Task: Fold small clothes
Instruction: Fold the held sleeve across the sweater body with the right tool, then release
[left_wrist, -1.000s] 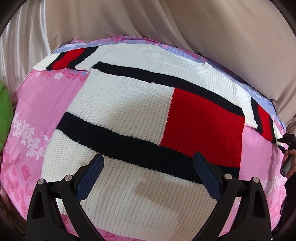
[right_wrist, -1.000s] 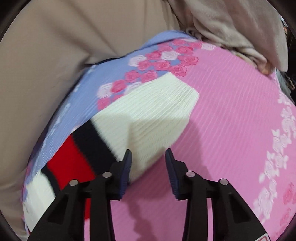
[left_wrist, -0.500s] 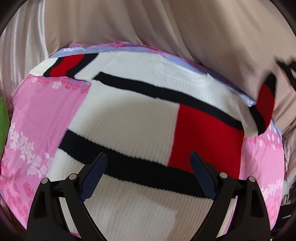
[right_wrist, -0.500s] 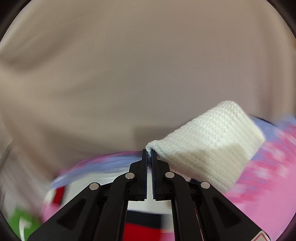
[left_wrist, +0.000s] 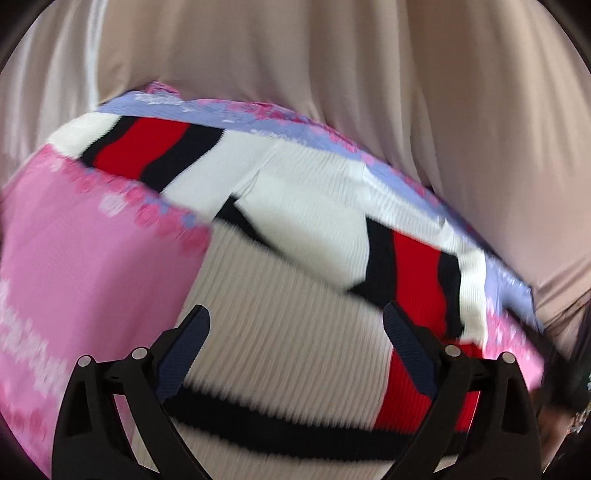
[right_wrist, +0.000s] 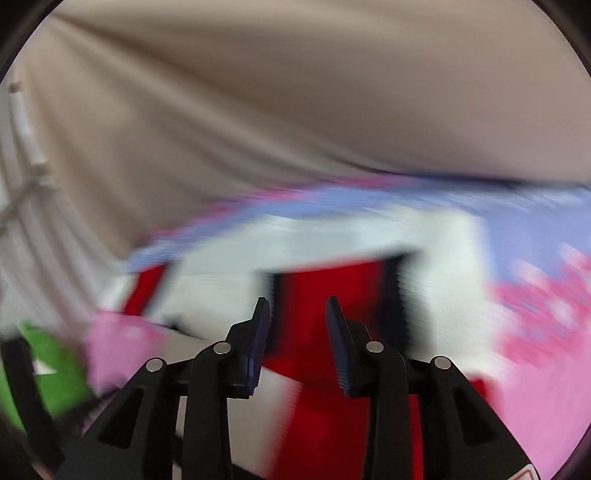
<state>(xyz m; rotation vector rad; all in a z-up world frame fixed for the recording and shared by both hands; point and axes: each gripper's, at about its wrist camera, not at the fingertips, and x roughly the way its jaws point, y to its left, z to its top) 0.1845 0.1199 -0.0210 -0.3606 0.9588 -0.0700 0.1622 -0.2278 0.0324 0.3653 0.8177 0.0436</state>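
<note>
A white knit sweater (left_wrist: 280, 354) with black stripes and a red block lies flat on a pink and blue floral sheet (left_wrist: 92, 258). Its left sleeve (left_wrist: 147, 147) stretches out to the far left. Its right sleeve (left_wrist: 417, 266) now lies folded across the chest. My left gripper (left_wrist: 295, 336) is open and empty above the sweater's lower body. My right gripper (right_wrist: 297, 321) is open and empty just above the folded sleeve (right_wrist: 332, 291). Both views are blurred by motion.
A beige curtain (left_wrist: 332, 74) hangs behind the bed's far edge. A green object (right_wrist: 48, 376) sits at the left edge of the right wrist view. Bare pink sheet (right_wrist: 535, 387) lies to the right of the sweater.
The right gripper carried the right sleeve cuff over the sweater's chest, opened and let it go. The left gripper moved forward over the sweater, staying open.
</note>
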